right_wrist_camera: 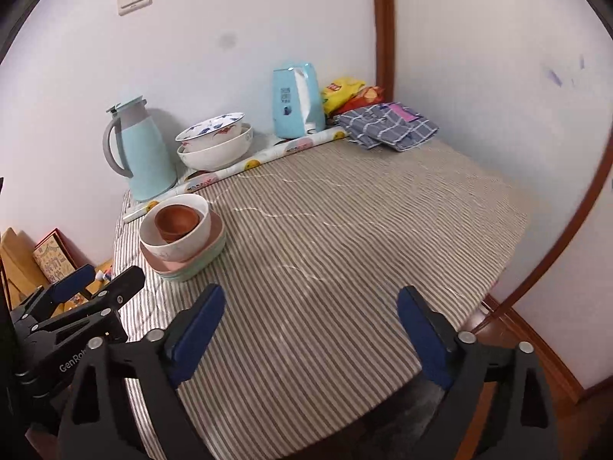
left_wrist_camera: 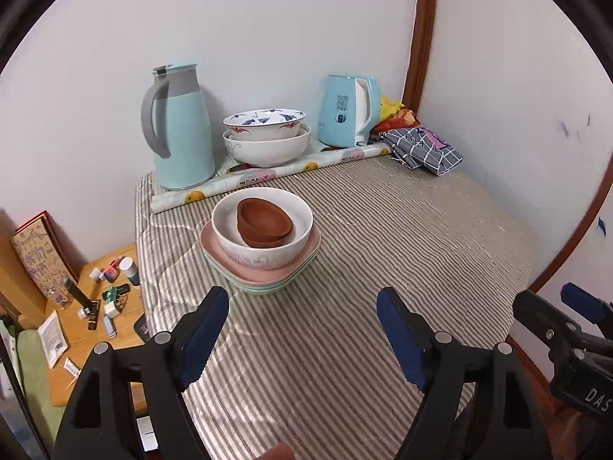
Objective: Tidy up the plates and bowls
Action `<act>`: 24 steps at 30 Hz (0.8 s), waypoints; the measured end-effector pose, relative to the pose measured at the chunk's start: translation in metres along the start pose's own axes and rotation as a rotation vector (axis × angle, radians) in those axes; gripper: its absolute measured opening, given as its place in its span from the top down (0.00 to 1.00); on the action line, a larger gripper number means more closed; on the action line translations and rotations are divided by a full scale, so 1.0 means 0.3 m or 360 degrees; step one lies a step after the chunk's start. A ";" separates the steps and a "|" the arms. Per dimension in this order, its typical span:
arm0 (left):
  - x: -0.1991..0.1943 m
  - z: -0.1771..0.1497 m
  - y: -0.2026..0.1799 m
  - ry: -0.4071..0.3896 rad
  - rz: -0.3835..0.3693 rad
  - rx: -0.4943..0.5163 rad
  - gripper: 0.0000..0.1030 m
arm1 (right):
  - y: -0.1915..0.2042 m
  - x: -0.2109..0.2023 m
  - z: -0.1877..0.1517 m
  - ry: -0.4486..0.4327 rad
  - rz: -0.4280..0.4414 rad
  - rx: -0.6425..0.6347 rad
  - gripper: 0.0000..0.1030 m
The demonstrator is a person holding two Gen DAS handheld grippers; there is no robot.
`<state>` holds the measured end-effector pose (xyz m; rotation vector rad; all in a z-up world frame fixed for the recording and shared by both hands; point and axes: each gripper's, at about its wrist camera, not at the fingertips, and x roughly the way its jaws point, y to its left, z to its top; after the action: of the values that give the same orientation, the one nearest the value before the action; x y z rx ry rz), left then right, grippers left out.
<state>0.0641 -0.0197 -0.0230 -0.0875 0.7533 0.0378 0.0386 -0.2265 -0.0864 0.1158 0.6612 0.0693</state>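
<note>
My view is evenly, softly lit and sharp at the centre; fisheye bending and black vignetting crowd every corner.

Ahead of your grippers, a striped tablecloth (left_wrist_camera: 345, 268) covers the table. On it sit stacked plates (left_wrist_camera: 264, 278), a folded checked cloth (left_wrist_camera: 425, 147) far right, and a fruit-print roll (left_wrist_camera: 268, 176).

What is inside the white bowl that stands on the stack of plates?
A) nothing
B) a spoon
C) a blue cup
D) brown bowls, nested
D: the white bowl on the plates holds nested brown bowls, and no spoon or cup shows in it.
</note>
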 end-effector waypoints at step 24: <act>-0.114 -0.049 -0.027 -0.0080 -0.0003 0.0005 0.14 | -0.040 -0.115 -0.074 -0.0063 -0.0046 0.0054 0.07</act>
<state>0.0298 -0.0292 -0.0096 -0.0842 0.7032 0.0369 -0.0019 -0.2401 -0.0843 0.1396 0.6245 0.0279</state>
